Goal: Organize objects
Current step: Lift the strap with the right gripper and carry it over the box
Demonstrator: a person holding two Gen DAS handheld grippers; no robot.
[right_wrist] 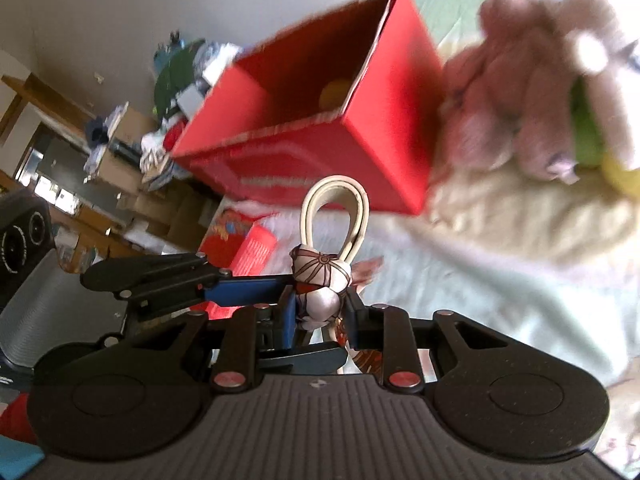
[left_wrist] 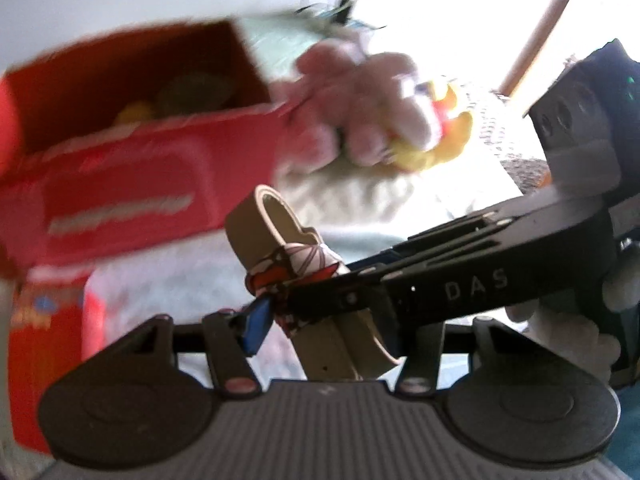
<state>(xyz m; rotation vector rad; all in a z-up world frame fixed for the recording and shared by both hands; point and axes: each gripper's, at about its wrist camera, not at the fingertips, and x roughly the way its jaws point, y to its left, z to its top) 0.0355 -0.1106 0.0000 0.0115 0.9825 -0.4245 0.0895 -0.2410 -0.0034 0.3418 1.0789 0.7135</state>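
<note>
Pinching a folded beige belt (right_wrist: 335, 216) at its patterned knot, our right hand-held gripper (right_wrist: 320, 308) holds it above the bed (right_wrist: 500, 280). At twelve o'clock sits the open red box (right_wrist: 320, 120). Our left hand-held gripper (left_wrist: 320, 332) straddles the same belt; we cannot tell whether it grips.

Pale wall (right_wrist: 100, 8); cluttered wooden shelves (right_wrist: 72, 152); pale green bedspread (right_wrist: 460, 304); bright daylight.

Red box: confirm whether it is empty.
No. The red box is open and a yellow round thing lies inside it, visible in the right wrist view.
</note>
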